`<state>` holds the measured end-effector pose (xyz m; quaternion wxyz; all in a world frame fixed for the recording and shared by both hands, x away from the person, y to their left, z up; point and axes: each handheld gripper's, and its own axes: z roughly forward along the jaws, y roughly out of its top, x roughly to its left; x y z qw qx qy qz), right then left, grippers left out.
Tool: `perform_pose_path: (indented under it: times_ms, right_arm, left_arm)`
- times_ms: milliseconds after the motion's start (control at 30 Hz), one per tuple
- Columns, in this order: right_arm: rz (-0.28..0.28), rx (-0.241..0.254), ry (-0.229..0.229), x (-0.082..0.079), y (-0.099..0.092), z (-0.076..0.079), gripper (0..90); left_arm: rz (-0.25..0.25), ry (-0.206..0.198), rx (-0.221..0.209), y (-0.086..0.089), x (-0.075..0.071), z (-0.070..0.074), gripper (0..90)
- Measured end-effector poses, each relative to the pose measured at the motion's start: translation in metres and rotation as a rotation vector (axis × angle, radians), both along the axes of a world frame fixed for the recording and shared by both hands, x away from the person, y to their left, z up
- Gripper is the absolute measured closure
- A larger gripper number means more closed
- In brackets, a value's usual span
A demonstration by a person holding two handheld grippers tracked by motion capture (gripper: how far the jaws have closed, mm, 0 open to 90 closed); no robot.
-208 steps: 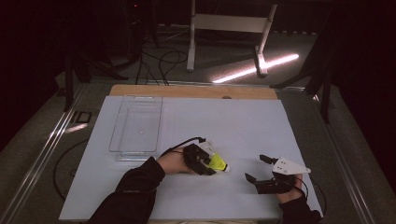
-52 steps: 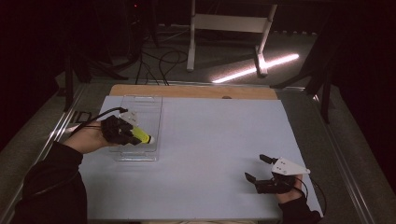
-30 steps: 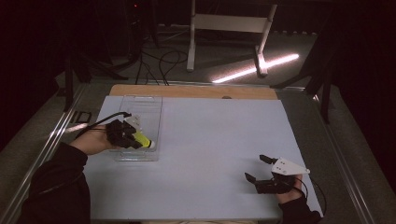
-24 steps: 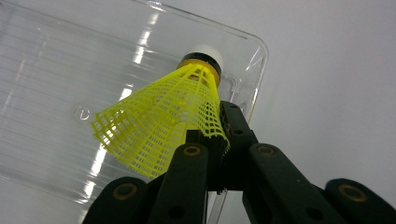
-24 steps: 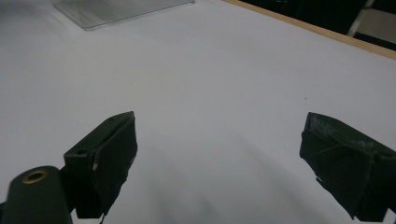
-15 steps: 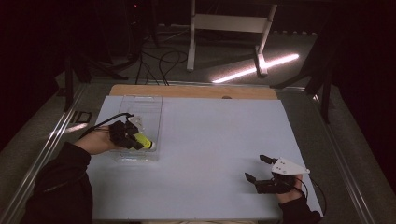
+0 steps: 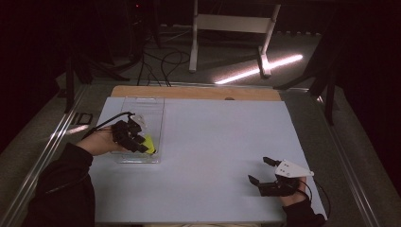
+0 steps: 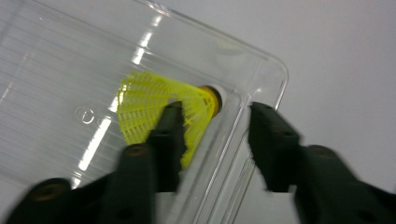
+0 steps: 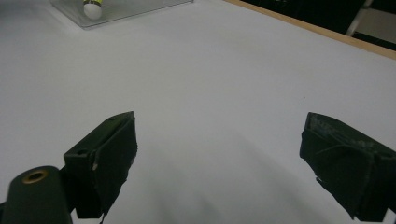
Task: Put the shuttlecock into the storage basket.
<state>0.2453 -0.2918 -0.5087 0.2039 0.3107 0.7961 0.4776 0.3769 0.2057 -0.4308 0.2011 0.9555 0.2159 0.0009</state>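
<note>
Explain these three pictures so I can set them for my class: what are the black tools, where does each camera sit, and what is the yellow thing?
A person sits at a table covered in white, holding a hand-worked gripper in each hand. One picture looks down from above the person's side. The other two come from small cameras riding on the grippers, looking along their black fingers.

The left gripper reaches into a clear plastic tray. The yellow thing is a shuttlecock lying in the tray's corner. The gripper's fingers have just been opening; one is in front of the shuttlecock's skirt, the other is outside the tray wall, so the shuttlecock looks released rather than held.

The right gripper rests near the table's front edge, fingers wide apart, holding nothing.
</note>
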Motion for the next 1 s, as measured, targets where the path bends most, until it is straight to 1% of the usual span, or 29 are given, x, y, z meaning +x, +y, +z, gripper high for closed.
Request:
perform_pose_path:
  times_ms: [33, 67, 100, 133, 233, 267, 300, 333, 400, 467, 567, 600, 667, 733, 800, 833, 867, 933, 967, 1000]
  right_arm:
    - [-0.001, 0.0, -0.001, 0.0, 0.0, 0.0, 11.2]
    - [-0.001, 0.0, -0.001, 0.0, 0.0, 0.0, 11.3]
    - [-0.001, -0.001, -0.002, 0.0, 0.0, 0.0, 11.2]
    - [-0.001, 0.0, -0.002, 0.0, 0.0, 0.0, 11.2]
    - [0.0, -0.002, -0.002, 0.0, 0.0, 0.0, 11.2]
    - [0.0, -0.002, -0.002, 0.0, 0.0, 0.0, 11.2]
    - [0.0, -0.002, -0.002, 0.0, 0.0, 0.0, 11.2]
    - [0.001, -0.003, 0.0, 0.0, 0.0, 0.0, 11.2]
    - [0.001, -0.004, -0.001, 0.0, 0.0, 0.0, 11.3]
    - [0.001, -0.003, 0.0, 0.0, 0.0, 0.0, 11.3]
    - [0.002, -0.005, -0.001, 0.0, 0.0, 0.0, 11.3]
    - [0.002, -0.003, 0.0, 0.0, 0.0, 0.0, 11.3]
    - [0.001, -0.005, -0.002, 0.0, 0.0, 0.0, 11.2]
    - [0.0, -0.004, -0.002, -0.001, 0.0, 0.001, 11.2]
    - [0.001, -0.004, -0.003, 0.0, 0.0, 0.0, 11.2]
    - [0.001, -0.004, -0.002, 0.0, 0.0, 0.0, 11.2]
    - [0.003, -0.005, -0.001, 0.0, 0.0, 0.0, 11.2]
    - [0.0, -0.005, -0.002, -0.001, 0.0, 0.001, 11.2]
    - [0.001, -0.006, -0.002, -0.001, 0.0, 0.001, 11.3]
    - [0.001, -0.006, -0.003, -0.001, 0.0, 0.001, 11.3]
  left_arm:
    - [0.007, -0.007, -0.001, 0.0, 0.0, 0.001, 48.5]
    - [0.02, -0.016, 0.0, 0.0, -0.001, 0.003, 45.2]
    - [0.03, -0.018, 0.002, 0.0, -0.001, 0.004, 40.8]
    - [0.041, -0.026, 0.006, 0.0, -0.001, 0.004, 35.0]
    - [0.068, -0.038, 0.005, 0.0, -0.001, 0.007, 25.7]
    - [0.075, -0.041, 0.007, 0.0, -0.001, 0.008, 25.0]
    - [0.075, -0.041, 0.007, 0.0, -0.001, 0.008, 24.0]
    - [0.075, -0.048, 0.013, -0.002, -0.002, 0.009, 19.7]
    - [0.08, -0.047, 0.016, -0.003, -0.002, 0.01, 17.2]
    - [0.062, -0.045, 0.011, -0.004, -0.003, 0.012, 12.0]
    - [0.061, -0.026, -0.002, -0.006, -0.003, 0.014, 5.3]
    - [0.058, -0.03, -0.004, -0.007, -0.003, 0.015, 1.6]
    - [0.057, -0.045, 0.001, -0.009, -0.004, 0.017, 0.8]
    - [0.056, -0.055, -0.013, -0.012, -0.006, 0.02, 0.1]
    - [0.059, -0.073, -0.017, -0.015, -0.008, 0.022, 0.1]
    - [0.05, -0.07, -0.022, -0.016, -0.008, 0.023, 0.0]
    - [0.052, -0.08, -0.023, -0.018, -0.009, 0.024, 0.0]
    - [0.038, -0.079, -0.023, -0.02, -0.009, 0.026, 0.0]
    - [0.04, -0.083, -0.023, -0.022, -0.01, 0.026, 0.0]
    - [0.033, -0.078, -0.027, -0.024, -0.01, 0.027, 0.0]
